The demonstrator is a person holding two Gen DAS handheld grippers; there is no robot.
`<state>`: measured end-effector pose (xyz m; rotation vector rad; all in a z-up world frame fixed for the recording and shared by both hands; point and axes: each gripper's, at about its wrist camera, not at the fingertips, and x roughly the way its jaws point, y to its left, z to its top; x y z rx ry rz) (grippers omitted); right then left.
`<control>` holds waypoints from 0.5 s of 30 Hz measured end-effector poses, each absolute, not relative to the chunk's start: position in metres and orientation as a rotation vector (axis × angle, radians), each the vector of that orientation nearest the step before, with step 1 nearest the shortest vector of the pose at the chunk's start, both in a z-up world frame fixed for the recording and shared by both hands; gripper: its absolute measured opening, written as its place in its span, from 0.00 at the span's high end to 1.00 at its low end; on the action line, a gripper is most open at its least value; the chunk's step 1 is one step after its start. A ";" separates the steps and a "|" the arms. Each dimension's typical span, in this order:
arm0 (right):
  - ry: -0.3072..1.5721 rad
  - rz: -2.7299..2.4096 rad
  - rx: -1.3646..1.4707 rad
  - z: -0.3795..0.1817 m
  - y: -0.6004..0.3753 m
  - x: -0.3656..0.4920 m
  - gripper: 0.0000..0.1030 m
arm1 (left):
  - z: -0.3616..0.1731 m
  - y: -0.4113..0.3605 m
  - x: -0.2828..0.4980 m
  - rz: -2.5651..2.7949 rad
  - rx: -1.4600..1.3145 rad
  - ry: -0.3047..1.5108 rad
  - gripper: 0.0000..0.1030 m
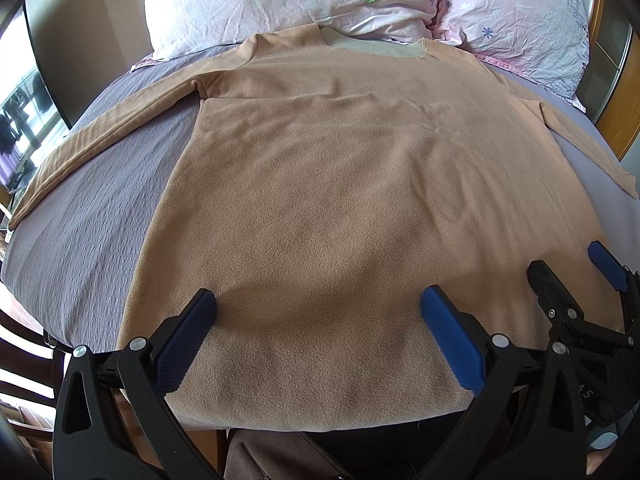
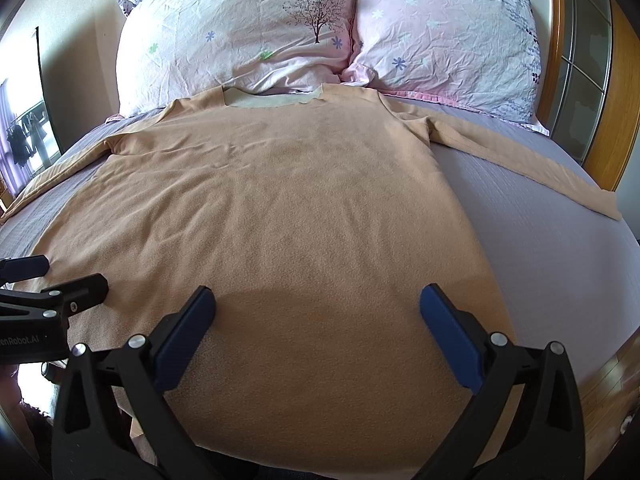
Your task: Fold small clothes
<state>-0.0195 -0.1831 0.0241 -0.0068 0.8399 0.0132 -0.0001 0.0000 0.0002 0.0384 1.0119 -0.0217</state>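
Observation:
A tan long-sleeved fleece top (image 1: 352, 184) lies flat on the bed, collar toward the pillows, both sleeves spread outward; it also shows in the right wrist view (image 2: 280, 208). My left gripper (image 1: 318, 308) is open and empty, hovering over the hem near the bed's front edge. My right gripper (image 2: 318, 308) is open and empty, over the hem further right. The right gripper also shows at the right of the left wrist view (image 1: 572, 276). The left gripper's fingers (image 2: 28, 266) show at the left edge of the right wrist view.
The bed has a grey-purple textured cover (image 1: 92, 216), also in the right wrist view (image 2: 540, 248). Two pink floral pillows (image 2: 240, 32) (image 2: 444, 32) lean at the head. A wooden headboard (image 2: 624, 92) stands at the right. A window (image 1: 20, 120) is at the left.

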 end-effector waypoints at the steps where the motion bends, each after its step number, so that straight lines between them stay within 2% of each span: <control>1: 0.840 0.013 -0.007 0.024 -0.183 -0.020 0.02 | 0.000 0.000 0.000 -0.022 0.038 1.012 0.01; 15: 0.833 0.013 -0.007 0.023 -0.178 -0.022 0.02 | 0.000 0.000 0.000 -0.023 0.040 1.014 0.01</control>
